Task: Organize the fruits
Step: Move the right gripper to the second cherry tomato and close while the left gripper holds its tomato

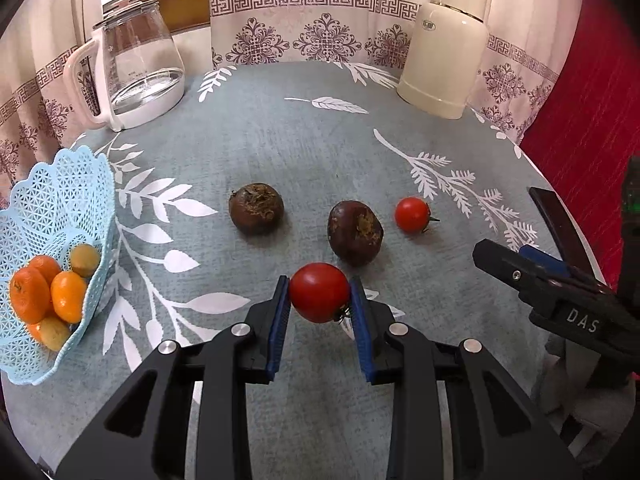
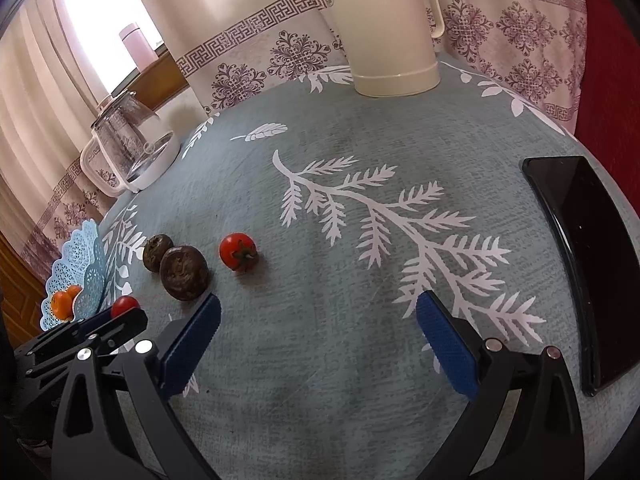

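Partly done, by the look of things. Already in the blue lattice basket [image 1: 60, 200], off to the left of the left hand-held gripper [image 1: 320, 300]: several orange citrus fruits [image 1: 44, 292] and a few yellow-green ones [image 1: 85, 260]. Still out on the tabletop [image 1: 300, 140]: two dark brown fruits [image 1: 256, 208] just ahead of that gripper, and a small red tomato [image 1: 412, 214] ahead and to its right.

Clamped between the blue pads [image 1: 280, 312] of the left hand-held gripper: a larger tomato [image 1: 319, 292], pinched on its two sides and looking lifted a little clear of the cloth, though hard to confirm. Presumably bound for the basket next, leaving three pieces to follow.

Nearly round, so no real long axis to speak of. Stem end with its dried green calyx turned down and to the right, against the right-hand pad; smooth blossom end up and to the left.

Right hand-held gripper [image 2: 320, 332] spread wide, nothing between its pads, hanging over bare cloth. Loose tomato ahead and to its left, stem facing that camera. Black phone [image 2: 580, 264] lying flat off to its right.
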The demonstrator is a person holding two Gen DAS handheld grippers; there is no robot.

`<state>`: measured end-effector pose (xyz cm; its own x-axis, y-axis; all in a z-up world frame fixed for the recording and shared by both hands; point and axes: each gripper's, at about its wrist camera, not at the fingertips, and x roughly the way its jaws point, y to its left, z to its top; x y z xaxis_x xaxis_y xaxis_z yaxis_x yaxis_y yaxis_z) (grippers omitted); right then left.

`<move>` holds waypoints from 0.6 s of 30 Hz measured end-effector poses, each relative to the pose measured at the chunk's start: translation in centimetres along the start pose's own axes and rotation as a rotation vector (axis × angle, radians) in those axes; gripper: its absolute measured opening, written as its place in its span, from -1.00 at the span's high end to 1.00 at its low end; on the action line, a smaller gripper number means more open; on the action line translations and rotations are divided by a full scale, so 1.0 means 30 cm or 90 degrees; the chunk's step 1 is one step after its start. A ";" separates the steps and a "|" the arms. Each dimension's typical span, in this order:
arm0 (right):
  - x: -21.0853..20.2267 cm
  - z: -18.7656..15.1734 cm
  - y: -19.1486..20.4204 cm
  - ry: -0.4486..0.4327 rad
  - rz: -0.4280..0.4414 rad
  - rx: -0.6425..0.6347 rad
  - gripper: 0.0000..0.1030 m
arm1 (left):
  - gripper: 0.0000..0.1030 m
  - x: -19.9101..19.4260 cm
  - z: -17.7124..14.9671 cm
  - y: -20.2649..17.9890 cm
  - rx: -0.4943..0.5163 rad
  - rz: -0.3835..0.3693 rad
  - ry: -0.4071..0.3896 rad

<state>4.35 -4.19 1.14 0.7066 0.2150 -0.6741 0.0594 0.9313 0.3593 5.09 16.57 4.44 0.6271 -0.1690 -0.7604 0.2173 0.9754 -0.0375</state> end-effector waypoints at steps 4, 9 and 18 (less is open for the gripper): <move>0.001 -0.002 0.002 0.001 -0.001 -0.003 -0.90 | 0.41 -0.015 -0.003 0.014 -0.007 0.005 -0.005; 0.003 -0.003 0.006 0.002 0.000 -0.008 -0.90 | 0.41 -0.037 0.000 0.039 -0.013 0.031 -0.019; 0.004 0.000 -0.007 0.003 0.014 0.004 -0.90 | 0.41 -0.081 -0.002 0.079 -0.026 0.045 -0.038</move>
<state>4.41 -4.36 0.99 0.7042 0.2370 -0.6692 0.0482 0.9245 0.3781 4.03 19.29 6.17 0.6835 -0.1060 -0.7222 0.1408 0.9900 -0.0121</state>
